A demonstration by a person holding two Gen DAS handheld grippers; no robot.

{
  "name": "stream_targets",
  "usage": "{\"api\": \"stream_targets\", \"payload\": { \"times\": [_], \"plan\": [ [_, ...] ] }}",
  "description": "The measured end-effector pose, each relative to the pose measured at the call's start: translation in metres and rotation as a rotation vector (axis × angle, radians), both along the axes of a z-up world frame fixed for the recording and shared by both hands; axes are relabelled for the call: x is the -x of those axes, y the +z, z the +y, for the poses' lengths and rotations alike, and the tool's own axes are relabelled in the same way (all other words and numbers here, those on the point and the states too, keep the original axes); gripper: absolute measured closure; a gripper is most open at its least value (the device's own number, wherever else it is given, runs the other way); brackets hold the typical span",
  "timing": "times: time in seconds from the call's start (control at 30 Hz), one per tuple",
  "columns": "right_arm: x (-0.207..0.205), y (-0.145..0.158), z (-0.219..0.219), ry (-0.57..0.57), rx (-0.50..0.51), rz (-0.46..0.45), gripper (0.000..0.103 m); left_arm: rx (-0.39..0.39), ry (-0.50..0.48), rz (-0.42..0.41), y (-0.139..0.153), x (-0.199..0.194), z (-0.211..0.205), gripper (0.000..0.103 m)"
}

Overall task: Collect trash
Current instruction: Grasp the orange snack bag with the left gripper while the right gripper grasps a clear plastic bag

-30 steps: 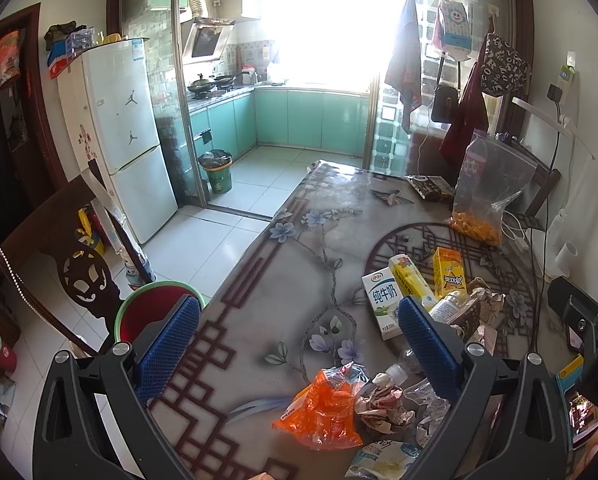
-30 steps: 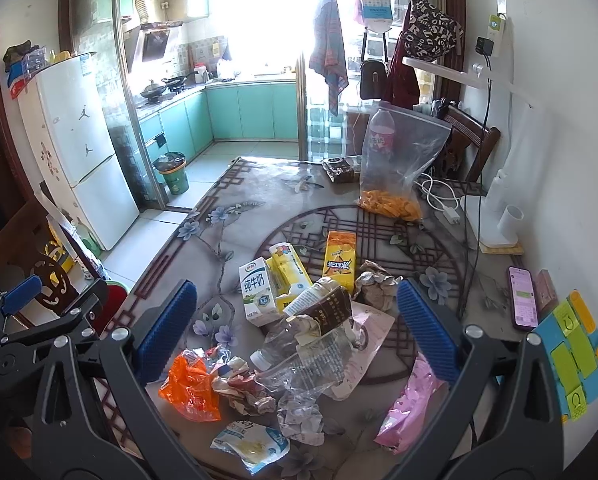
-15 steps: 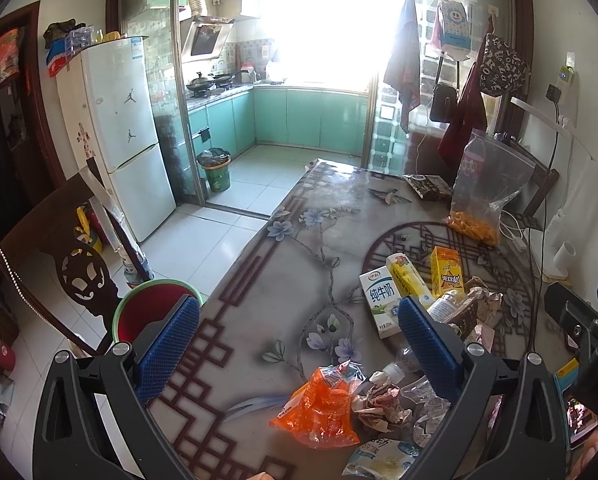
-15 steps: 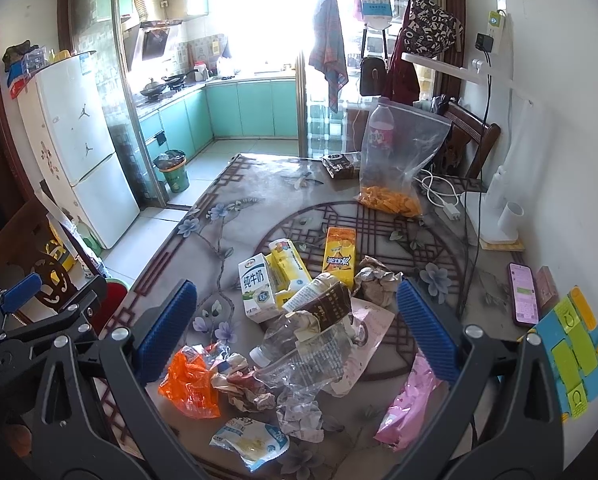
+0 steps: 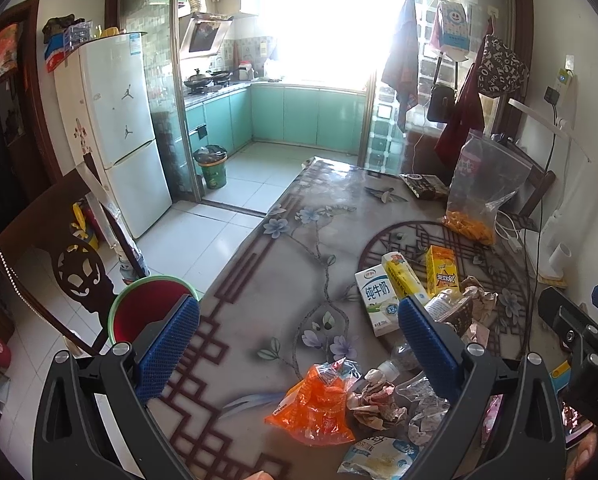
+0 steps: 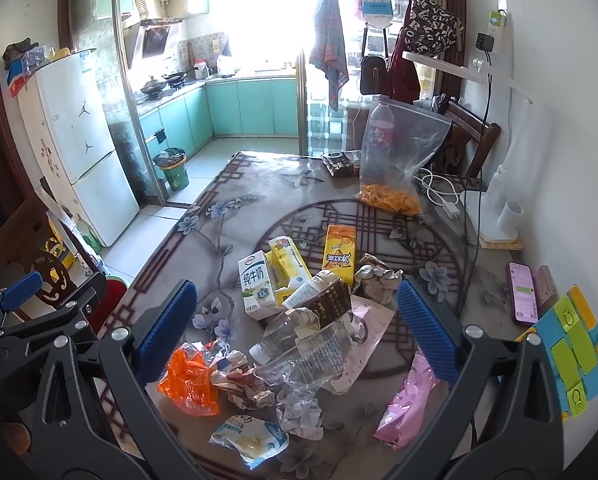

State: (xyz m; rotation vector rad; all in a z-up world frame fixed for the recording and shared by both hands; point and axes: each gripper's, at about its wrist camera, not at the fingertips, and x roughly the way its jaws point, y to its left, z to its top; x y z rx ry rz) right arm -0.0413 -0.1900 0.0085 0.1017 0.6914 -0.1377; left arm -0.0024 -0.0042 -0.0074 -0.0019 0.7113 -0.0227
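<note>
Both claws hang above the counter (image 6: 235,184) with their blue pads spread wide and nothing between them. The left claw (image 5: 299,344) sits at the bottom of its frame over the counter's left edge, with a red bucket (image 5: 147,312) with a green rim showing behind its left pad. The right claw (image 6: 297,328) frames the pile of trash at the lower centre of its picture.

The trash lies bunched on the near part of the counter: an orange wrapper (image 6: 189,380) at lower left, crumpled paper (image 6: 247,384) just beside it, a clear plastic bottle (image 6: 299,344) lying on its side, and a white-and-blue packet (image 6: 251,438) nearest the bottom edge. A pink bag (image 6: 409,404) lies at lower right. Behind these stand a white milk carton (image 6: 257,282), a yellow carton (image 6: 289,266) and an orange juice box (image 6: 339,252). A large clear bag (image 6: 395,160) stands well apart at the upper right, and a phone (image 6: 523,294) lies near the right edge.
</note>
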Motion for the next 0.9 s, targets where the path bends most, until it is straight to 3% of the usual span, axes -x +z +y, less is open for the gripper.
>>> {"api": "stream_targets", "payload": {
  "times": [0.23,0.33,0.47,0.63,0.7,0.83,0.9],
  "plan": [
    [0.000,-0.005,-0.005,-0.006,0.032,0.007,0.004,0.012,-0.067,0.027,-0.012,-0.003,0.005,0.008],
    [-0.001,-0.014,-0.016,-0.012,0.034,0.019,0.004,0.038,-0.122,0.103,-0.039,-0.012,0.007,0.008],
    [-0.001,-0.039,-0.032,0.021,0.003,0.078,0.004,0.051,-0.152,0.261,-0.103,-0.024,0.004,0.009],
    [0.008,-0.083,-0.055,0.020,-0.108,0.168,0.005,0.067,-0.221,0.399,-0.165,-0.037,-0.004,0.028],
    [0.009,-0.092,-0.060,0.021,-0.146,0.187,0.009,0.070,-0.232,0.455,-0.184,-0.043,-0.009,0.042],
    [0.007,-0.105,-0.065,0.026,-0.218,0.211,0.015,0.054,-0.242,0.478,-0.201,-0.049,-0.015,0.045],
    [0.004,-0.116,-0.067,0.030,-0.286,0.230,0.018,0.074,-0.251,0.478,-0.201,-0.051,-0.015,0.054]
  ]
}}
